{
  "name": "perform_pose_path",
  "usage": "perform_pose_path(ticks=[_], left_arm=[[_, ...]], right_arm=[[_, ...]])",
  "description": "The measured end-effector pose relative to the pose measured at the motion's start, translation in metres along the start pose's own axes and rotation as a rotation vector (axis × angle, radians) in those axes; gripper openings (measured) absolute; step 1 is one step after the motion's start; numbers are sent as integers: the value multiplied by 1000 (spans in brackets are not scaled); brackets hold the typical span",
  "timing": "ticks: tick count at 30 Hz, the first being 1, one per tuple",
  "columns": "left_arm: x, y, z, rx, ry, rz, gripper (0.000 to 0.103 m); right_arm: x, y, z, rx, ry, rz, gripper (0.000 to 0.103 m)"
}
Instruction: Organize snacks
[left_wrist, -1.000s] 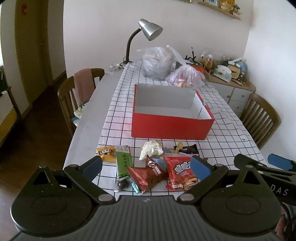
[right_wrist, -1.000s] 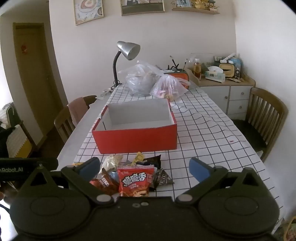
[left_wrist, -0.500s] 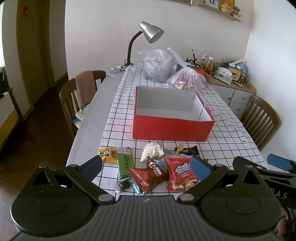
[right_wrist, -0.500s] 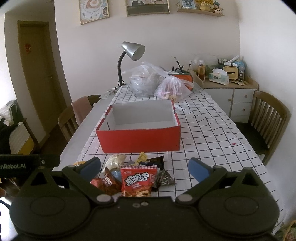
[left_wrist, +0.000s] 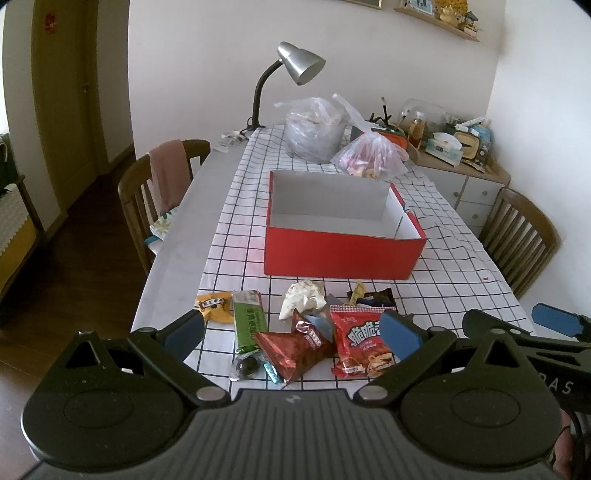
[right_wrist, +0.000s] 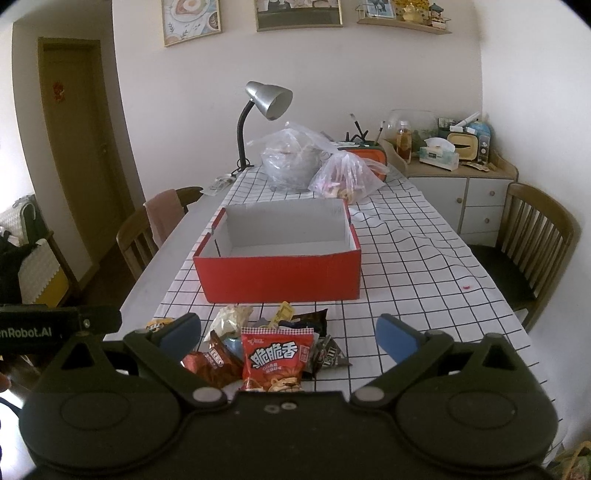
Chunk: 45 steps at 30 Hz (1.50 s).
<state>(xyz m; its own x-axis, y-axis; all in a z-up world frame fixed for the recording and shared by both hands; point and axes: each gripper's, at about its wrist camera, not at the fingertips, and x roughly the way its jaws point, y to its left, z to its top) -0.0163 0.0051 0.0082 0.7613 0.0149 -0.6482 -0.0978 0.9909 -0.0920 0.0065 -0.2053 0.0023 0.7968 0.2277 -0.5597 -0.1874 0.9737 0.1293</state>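
Note:
An empty red box (left_wrist: 343, 254) (right_wrist: 280, 275) stands mid-table on the checked cloth. In front of it lies a pile of snacks: a red crisp bag (left_wrist: 360, 341) (right_wrist: 275, 360), a dark red Oreo pack (left_wrist: 295, 345) (right_wrist: 207, 363), a green bar (left_wrist: 249, 317), a small yellow pack (left_wrist: 214, 304), a white wrapper (left_wrist: 304, 299) and dark packets (right_wrist: 327, 356). My left gripper (left_wrist: 291, 332) is open and empty, above the near side of the pile. My right gripper (right_wrist: 288, 334) is open and empty, also above the pile, and shows in the left wrist view (left_wrist: 517, 325).
Two plastic bags (left_wrist: 314, 129) (left_wrist: 371, 157) and a desk lamp (left_wrist: 295, 70) stand behind the box. Wooden chairs stand at the left (left_wrist: 155, 192) and right (left_wrist: 521, 236). A cluttered sideboard (left_wrist: 461, 173) is at the back right. The table's front edge is just below the pile.
Both grippers have drawn back and risen slightly, so the box and snacks sit a little lower and farther in both views. Nothing was grasped; jaws stay open.

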Motion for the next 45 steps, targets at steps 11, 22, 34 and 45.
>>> perform_pose_path(ticks=[11,22,34,45], left_arm=[[0,-5,0,0,9,7,102],[1,-4,0,0,15,14,102],[4,5,-8,-9,24,-2,102],[24,24,-6,-66,47,29,102]], right_arm=[[-2,0,-1,-1,4,0,101],[-2,3,-2,-8,8,5,102],[-2,13,-4,-24,20,-4,102],[28,8,-8,-58,76,36,102]])
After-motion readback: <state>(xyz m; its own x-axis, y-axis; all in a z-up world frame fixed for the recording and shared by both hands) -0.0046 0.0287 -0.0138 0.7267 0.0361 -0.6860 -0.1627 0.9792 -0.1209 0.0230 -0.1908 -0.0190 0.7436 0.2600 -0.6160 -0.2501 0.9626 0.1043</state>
